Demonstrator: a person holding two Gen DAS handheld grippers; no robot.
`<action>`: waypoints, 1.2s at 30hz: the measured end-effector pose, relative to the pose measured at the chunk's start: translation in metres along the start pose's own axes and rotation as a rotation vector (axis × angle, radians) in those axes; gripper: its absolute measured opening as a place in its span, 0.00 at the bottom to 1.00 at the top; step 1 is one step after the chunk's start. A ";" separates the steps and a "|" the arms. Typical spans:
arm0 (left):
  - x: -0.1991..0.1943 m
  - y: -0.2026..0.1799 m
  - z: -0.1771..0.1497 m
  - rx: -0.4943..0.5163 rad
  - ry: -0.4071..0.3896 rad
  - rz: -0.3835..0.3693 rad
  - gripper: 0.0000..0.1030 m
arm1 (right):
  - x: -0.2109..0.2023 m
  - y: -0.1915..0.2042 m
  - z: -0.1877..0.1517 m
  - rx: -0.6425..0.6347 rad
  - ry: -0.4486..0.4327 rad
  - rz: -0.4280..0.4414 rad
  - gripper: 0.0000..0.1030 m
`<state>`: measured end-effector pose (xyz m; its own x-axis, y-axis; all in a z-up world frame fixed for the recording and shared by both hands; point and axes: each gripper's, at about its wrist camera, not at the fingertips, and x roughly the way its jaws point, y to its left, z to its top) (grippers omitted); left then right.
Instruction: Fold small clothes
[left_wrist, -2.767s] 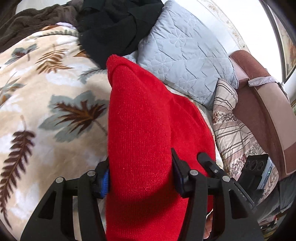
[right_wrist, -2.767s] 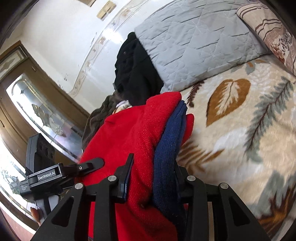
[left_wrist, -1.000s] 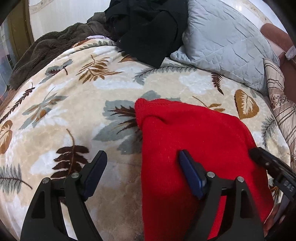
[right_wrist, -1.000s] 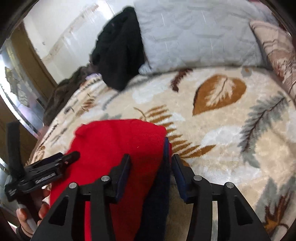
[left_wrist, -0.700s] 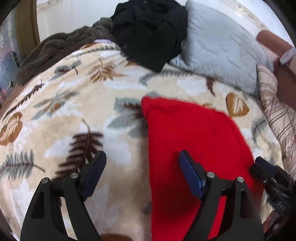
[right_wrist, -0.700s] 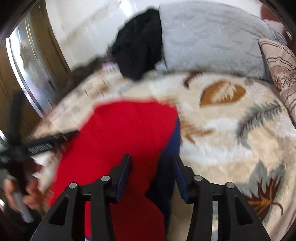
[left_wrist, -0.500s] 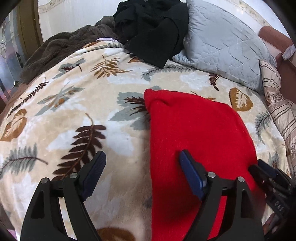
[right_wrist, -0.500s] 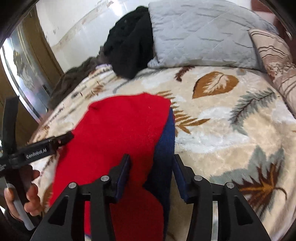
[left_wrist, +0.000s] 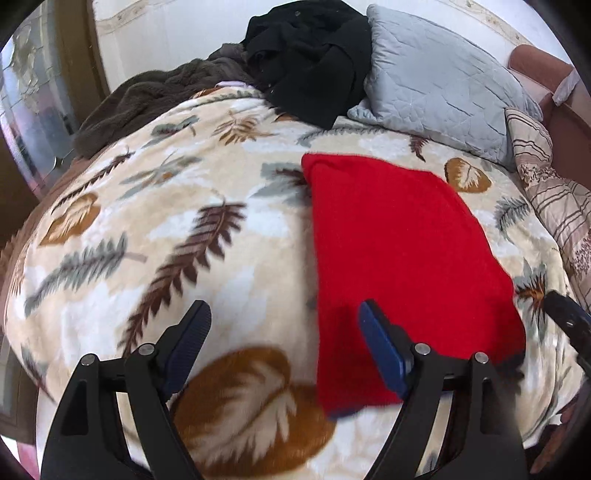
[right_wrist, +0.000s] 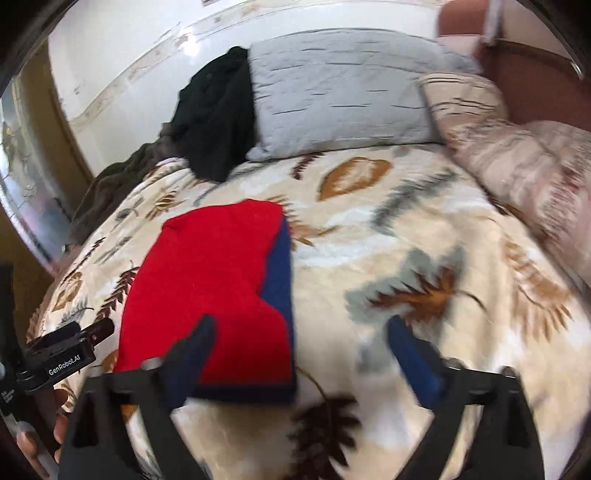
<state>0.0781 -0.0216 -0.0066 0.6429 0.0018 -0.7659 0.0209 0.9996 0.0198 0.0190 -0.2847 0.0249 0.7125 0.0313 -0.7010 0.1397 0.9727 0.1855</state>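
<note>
A red knit garment (left_wrist: 399, 266) with a navy blue edge lies folded flat on the leaf-print blanket (left_wrist: 147, 229). It also shows in the right wrist view (right_wrist: 210, 288), the navy edge along its right and near sides. My left gripper (left_wrist: 284, 339) is open and empty, above the blanket at the garment's near left edge. My right gripper (right_wrist: 299, 350) is open and empty, above the garment's near right corner. The left gripper's body (right_wrist: 62, 354) shows at the left of the right wrist view.
A grey quilted pillow (left_wrist: 439, 81) and a black garment (left_wrist: 314, 55) lie at the head of the bed. A brown fleece blanket (left_wrist: 155, 96) lies at the far left. A striped pillow (right_wrist: 517, 166) and brown headboard (right_wrist: 535, 81) are at the right.
Both grippers held the garment up, then laid it flat. The left let go first; the right has just opened. Both have pulled back toward the near edge.
</note>
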 end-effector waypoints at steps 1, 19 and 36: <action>-0.003 0.001 -0.006 -0.004 0.006 -0.002 0.80 | -0.007 -0.001 -0.007 -0.011 0.009 -0.029 0.96; -0.063 -0.007 -0.059 0.047 -0.132 0.007 0.80 | -0.061 0.018 -0.050 -0.133 -0.004 -0.113 0.99; -0.083 -0.015 -0.074 0.077 -0.156 -0.017 0.80 | -0.085 0.024 -0.058 -0.200 -0.093 -0.156 1.00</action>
<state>-0.0319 -0.0344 0.0089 0.7528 -0.0255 -0.6578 0.0876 0.9942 0.0617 -0.0784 -0.2510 0.0494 0.7545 -0.1349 -0.6423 0.1210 0.9905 -0.0659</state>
